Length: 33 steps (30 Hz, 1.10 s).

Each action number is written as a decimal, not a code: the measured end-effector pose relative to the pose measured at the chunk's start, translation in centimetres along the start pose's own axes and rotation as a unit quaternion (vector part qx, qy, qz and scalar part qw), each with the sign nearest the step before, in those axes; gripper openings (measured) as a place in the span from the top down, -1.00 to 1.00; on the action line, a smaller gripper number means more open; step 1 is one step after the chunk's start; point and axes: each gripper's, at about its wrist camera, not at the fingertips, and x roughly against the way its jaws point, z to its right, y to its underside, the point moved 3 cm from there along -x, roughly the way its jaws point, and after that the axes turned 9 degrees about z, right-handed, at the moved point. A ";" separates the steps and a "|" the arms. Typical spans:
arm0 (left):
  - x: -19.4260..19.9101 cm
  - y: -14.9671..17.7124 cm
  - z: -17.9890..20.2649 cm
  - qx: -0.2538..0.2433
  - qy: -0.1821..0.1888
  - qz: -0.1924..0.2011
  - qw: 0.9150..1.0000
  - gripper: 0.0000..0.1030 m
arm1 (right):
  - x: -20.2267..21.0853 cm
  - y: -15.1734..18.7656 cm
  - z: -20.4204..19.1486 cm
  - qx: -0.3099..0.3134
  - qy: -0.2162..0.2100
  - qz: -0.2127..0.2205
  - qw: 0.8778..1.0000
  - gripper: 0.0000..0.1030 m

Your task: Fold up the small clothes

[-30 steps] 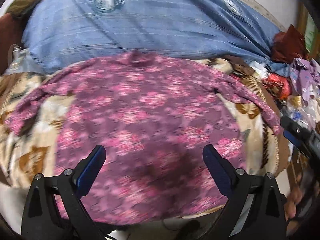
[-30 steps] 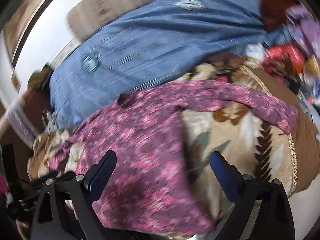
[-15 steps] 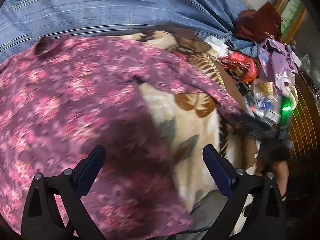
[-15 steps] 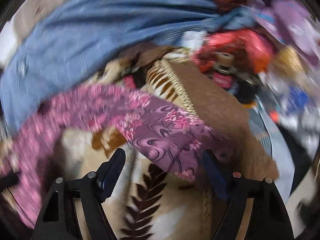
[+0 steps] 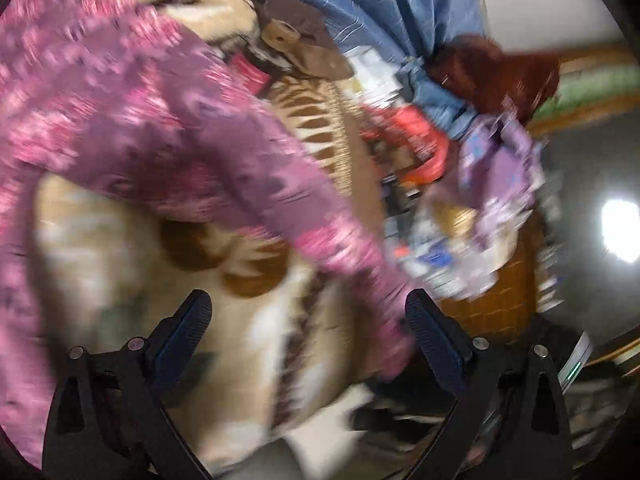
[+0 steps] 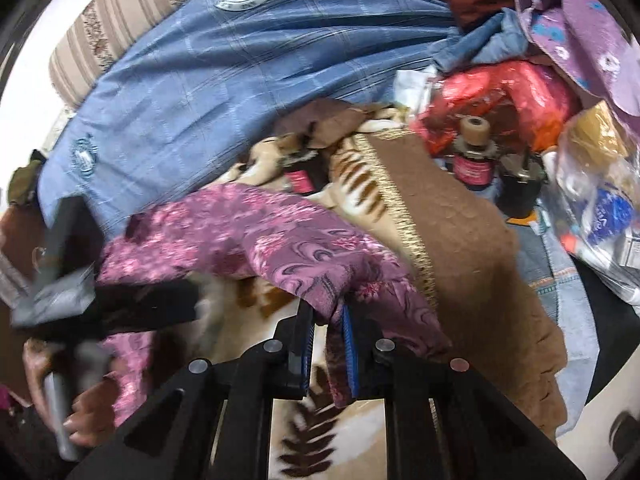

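A purple-pink floral top (image 5: 132, 120) lies spread on a beige and brown leaf-print blanket (image 5: 132, 264). Its right sleeve (image 5: 320, 220) runs down towards the lower right. My left gripper (image 5: 306, 320) is open and empty, held above the blanket with the sleeve end beside its right finger. In the right wrist view my right gripper (image 6: 326, 340) is shut on the sleeve end (image 6: 328, 264) and holds the cloth bunched between its pads. The left gripper and the hand holding it (image 6: 72, 320) show blurred at the left of that view.
A blue checked quilt (image 6: 224, 64) lies behind the top. At the right is a heap: a red bag (image 6: 500, 96), purple cloth (image 6: 576, 28), a dark bottle (image 6: 474, 152), clear plastic bags (image 6: 600, 200). A brown blanket border (image 6: 460, 232) runs to the bed's edge.
My right gripper has closed on the sleeve end. My left gripper has swung right, from over the top's body to the sleeve, and stays open.
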 end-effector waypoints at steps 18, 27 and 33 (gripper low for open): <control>24.1 -1.0 -6.3 0.050 -0.003 0.089 0.995 0.76 | 4.7 4.9 -26.9 0.133 -0.211 -0.026 0.968 0.79; 27.2 3.8 -24.2 0.104 -0.120 0.105 0.982 0.05 | -7.8 19.3 -36.5 0.092 -0.236 -0.197 0.947 0.65; 29.8 7.6 -24.3 0.053 -0.121 0.134 0.982 -0.23 | -4.7 15.1 -33.7 0.073 -0.224 -0.161 0.958 -0.09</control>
